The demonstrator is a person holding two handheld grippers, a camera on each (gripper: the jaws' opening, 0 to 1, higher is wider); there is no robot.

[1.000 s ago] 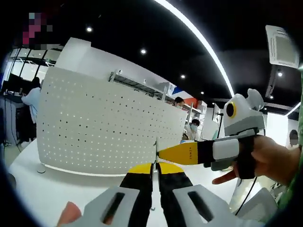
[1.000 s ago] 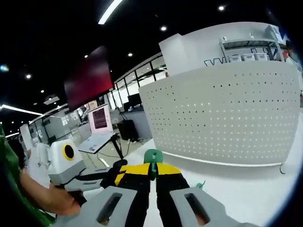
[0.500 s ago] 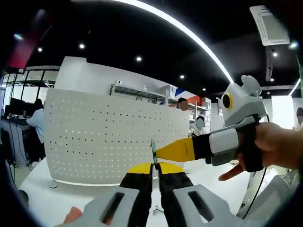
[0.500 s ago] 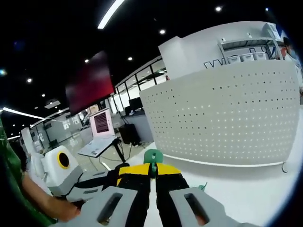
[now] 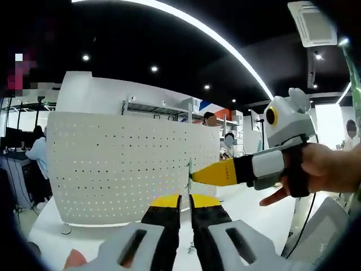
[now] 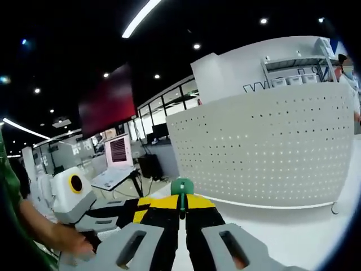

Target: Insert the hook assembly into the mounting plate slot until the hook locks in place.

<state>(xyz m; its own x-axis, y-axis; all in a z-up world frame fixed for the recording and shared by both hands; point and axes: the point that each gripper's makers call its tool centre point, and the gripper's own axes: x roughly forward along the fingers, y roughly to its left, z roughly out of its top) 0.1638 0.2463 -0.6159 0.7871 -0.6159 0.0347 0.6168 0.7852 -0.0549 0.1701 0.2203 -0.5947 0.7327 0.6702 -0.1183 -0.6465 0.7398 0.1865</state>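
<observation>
In the left gripper view, the left gripper (image 5: 184, 202) is seen rising from the bottom edge, its yellow-tipped jaws drawn together with only a thin dark line between them; a thin wire piece is seen hanging below the tips, though whether it is pinched there cannot be told. Just above and to the right, the right gripper (image 5: 193, 176) is brought in from the right side, held by a hand (image 5: 327, 175), its yellow jaws tapering to a closed point. A slender green hook (image 5: 189, 172) is pinched at that point, standing upright (its shape is too thin to be made out further). The hook is seen against the face of the white perforated mounting plate (image 5: 113, 164) in this view; whether it touches the plate cannot be told.

In the right gripper view, the right gripper's jaws are clenched on the hook's green head (image 6: 181, 187), which sticks up from between the yellow tips. To the left, the left gripper (image 6: 135, 208) is seen lower and nearer the edge, with a hand (image 6: 62, 240) on it. Beyond, the mounting plate (image 6: 265, 147) is stood upright on a white table (image 6: 293, 237), curving across the right half. Farther back, shelving (image 6: 293, 65) and ceiling lights are seen.
</observation>
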